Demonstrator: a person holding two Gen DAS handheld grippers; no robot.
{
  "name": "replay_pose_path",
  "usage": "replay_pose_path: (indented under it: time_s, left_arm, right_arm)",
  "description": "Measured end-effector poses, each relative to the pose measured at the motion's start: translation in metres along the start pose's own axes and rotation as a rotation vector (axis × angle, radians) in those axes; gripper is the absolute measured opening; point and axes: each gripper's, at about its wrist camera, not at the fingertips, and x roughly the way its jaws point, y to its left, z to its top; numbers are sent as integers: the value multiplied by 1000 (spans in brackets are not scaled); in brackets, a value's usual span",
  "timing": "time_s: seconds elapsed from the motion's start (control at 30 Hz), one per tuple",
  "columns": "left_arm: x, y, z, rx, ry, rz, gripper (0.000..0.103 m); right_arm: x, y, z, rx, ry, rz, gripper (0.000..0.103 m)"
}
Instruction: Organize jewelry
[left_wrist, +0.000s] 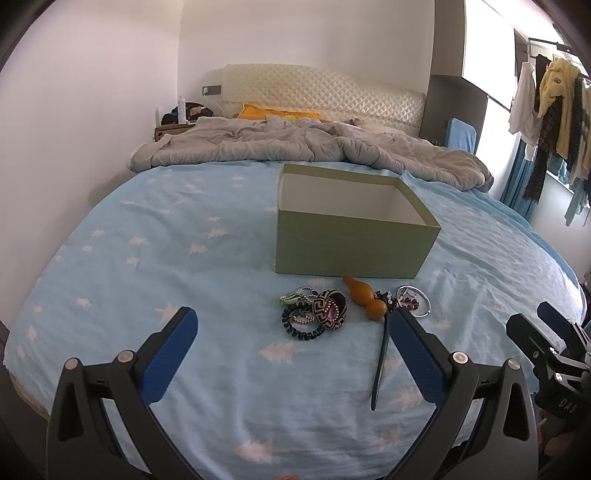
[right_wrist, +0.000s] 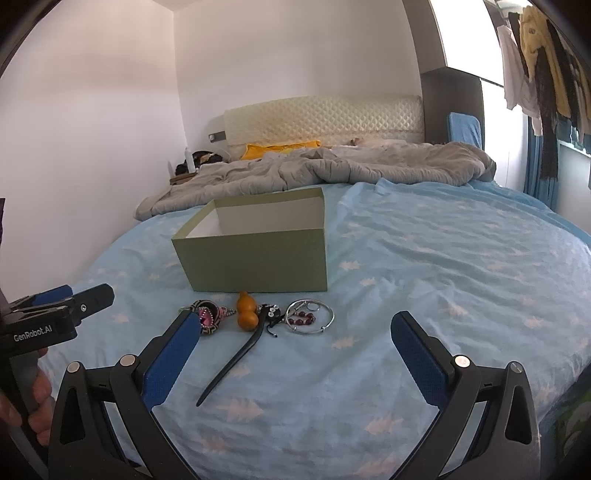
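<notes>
Box (left_wrist: 351, 247) floor hidden behind near wall; woven bangle (right_wrist: 208, 319) half behind fingers (right_wrist: 173, 354)

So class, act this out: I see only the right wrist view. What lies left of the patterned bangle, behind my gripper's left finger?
Observer: A black coil hair tie, touching the bangle.
Operator: Anything else there?
Observer: A green clip, just beyond the hair tie.
Operator: Is the left gripper open?
Observer: Yes. The left gripper is wide open and holds nothing.
</notes>
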Motion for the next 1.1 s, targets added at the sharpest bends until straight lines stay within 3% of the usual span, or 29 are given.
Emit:
replay_pose_path:
  time_s: [0.7, 1.1]
  left_arm:
    - [2, 2, -4, -8, 6, -5, 103]
    - [14, 1, -8, -10, 49, -17, 103]
  right_arm:
    - [3, 4, -2, -3, 11, 4, 103]
    - [15, 2, -4, 16, 45, 9, 103]
